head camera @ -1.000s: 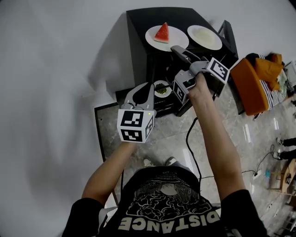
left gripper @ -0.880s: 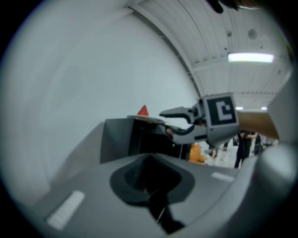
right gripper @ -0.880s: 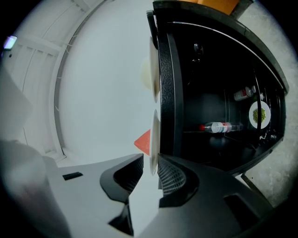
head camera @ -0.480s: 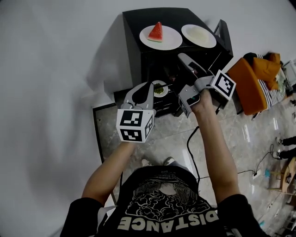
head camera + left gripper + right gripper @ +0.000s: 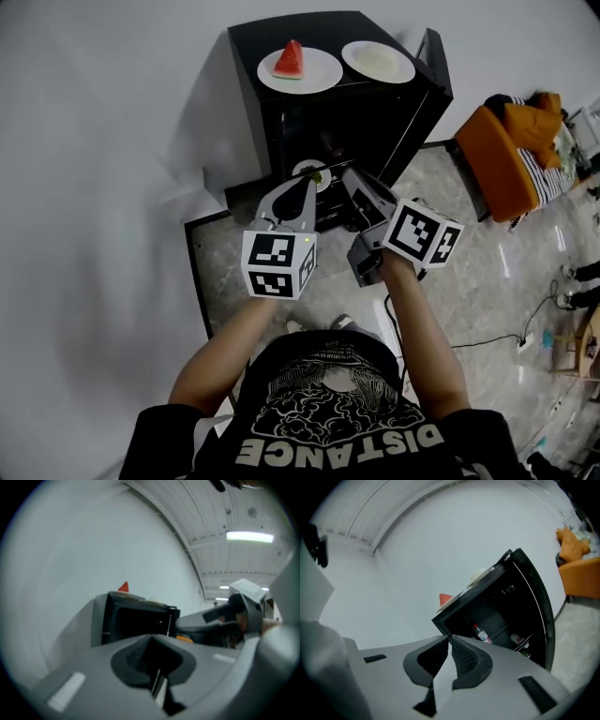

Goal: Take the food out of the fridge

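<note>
Fridge (image 5: 251, 103) stands open; my right gripper (image 5: 358, 180) is closing on nothing, left gripper (image 5: 298, 186) pinched empty, both held short, probably lining up.

"DISTANCE" in pale caps on person's black tee (image 5: 330, 424), head view; no other legible txt

The fridge (image 5: 330, 28) stands at twelve o'clock, its door (image 5: 419, 94) open toward one. On top, a plate (image 5: 319, 77) bearing watermelon (image 5: 290, 59) lies left of another plate (image 5: 378, 62). A third plate (image 5: 302, 170) sits inside. An armchair (image 5: 497, 164) stands at two o'clock.
</note>
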Tool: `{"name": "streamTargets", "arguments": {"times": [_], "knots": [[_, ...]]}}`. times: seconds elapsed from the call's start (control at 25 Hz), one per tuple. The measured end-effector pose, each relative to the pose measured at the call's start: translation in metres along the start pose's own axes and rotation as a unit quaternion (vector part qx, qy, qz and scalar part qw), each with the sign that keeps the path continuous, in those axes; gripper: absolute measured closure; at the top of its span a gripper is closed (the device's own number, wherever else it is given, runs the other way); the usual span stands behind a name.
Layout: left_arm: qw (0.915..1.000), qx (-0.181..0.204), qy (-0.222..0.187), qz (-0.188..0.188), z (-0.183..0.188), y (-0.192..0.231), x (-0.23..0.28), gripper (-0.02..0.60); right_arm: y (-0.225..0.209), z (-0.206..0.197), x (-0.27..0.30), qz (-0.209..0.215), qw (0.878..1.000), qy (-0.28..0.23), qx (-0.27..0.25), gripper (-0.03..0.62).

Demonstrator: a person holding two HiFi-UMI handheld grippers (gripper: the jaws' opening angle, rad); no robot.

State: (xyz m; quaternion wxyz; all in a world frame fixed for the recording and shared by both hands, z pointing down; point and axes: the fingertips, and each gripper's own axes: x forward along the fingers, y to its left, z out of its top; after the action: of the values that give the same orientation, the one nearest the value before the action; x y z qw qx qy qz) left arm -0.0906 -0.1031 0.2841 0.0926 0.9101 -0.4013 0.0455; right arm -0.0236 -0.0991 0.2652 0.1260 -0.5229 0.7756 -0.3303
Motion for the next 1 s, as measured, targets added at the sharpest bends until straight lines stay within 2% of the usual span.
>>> {"name": "streamTargets", "arguments": {"times": [0.08,0.2,0.4,0.72,1.0], "knots": [[0.9999,0.003,0.005,-0.011,-0.003,-0.013,0.001,0.58,-0.004,-0.011,-0.009,-0.029,0.998,0.012,-0.061,0.576],[0.9994,0.012,0.014,-0.029,-0.008,-0.029,0.003,0.58,-0.01,-0.026,-0.019,-0.074,0.986,0.03,-0.144,0.588],[0.9984,0.013,0.027,-0.048,-0.017,-0.047,0.007,0.58,-0.015,-0.038,-0.03,-0.101,0.972,0.04,-0.21,0.588],[0.998,0.012,0.032,-0.053,-0.023,-0.051,0.008,0.58,-0.018,-0.041,-0.031,-0.108,0.967,0.041,-0.228,0.588],[0.9987,-0.003,0.022,-0.045,-0.026,-0.041,0.009,0.58,-0.02,-0.051,-0.024,-0.079,0.977,0.042,-0.192,0.588]]}}
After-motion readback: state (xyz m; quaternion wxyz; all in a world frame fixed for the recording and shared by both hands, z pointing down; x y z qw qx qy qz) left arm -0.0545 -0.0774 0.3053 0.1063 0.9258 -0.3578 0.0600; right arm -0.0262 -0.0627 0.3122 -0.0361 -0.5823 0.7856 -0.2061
